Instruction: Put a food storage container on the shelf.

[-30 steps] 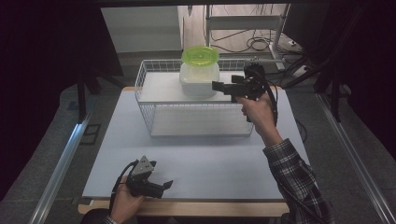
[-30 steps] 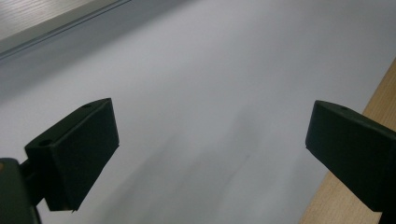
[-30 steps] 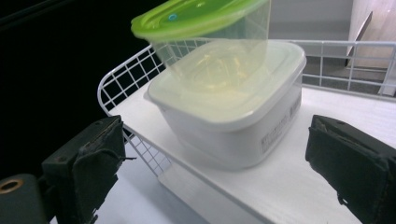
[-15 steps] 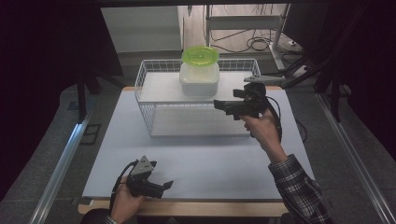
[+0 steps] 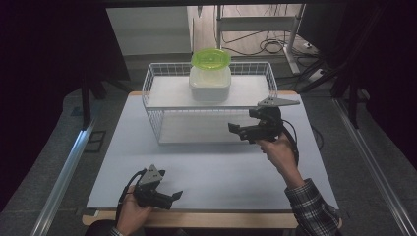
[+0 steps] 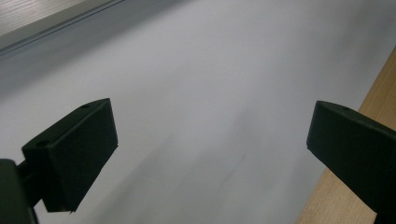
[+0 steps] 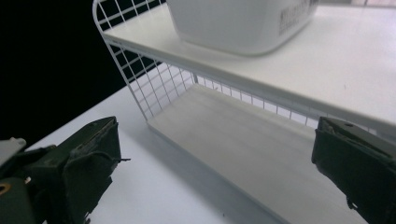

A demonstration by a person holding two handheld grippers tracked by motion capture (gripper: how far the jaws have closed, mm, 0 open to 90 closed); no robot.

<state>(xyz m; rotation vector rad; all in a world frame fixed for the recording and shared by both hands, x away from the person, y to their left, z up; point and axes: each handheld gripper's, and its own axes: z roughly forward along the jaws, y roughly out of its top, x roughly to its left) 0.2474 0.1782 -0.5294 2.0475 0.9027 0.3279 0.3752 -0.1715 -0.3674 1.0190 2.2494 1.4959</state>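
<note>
Two grippers over the bench [image 5: 211,162], both empty. Landmark: white wire rack [image 5: 158,93], standing at the far middle of the bench on the pale mat.

On the rack's upper shelf, near its middle: white container [image 5: 210,83] with a lime-green lid [image 5: 211,58], upright. Seen from below in the right gripper view as a white tub [image 7: 243,23] resting on the shelf board, a printed label on one side.

Right gripper [image 5: 239,132] held in the air just in front of the rack's right end, level with the open lower shelf, pointing left along the rack's front. Jaws spread wide, nothing between them; in the right gripper view, jaws far apart with the rack's lower shelf and wire side wall between and beyond them. Well apart from the container. Grey three-cornered plate on top, cable trailing down past the hand.

Left gripper [image 5: 173,197] well in front of the rack, towards its left end, low at the near edge of the bench. Jaws wide apart, bare mat between them and a strip of wooden bench edge beside one jaw in the left gripper view.
</note>
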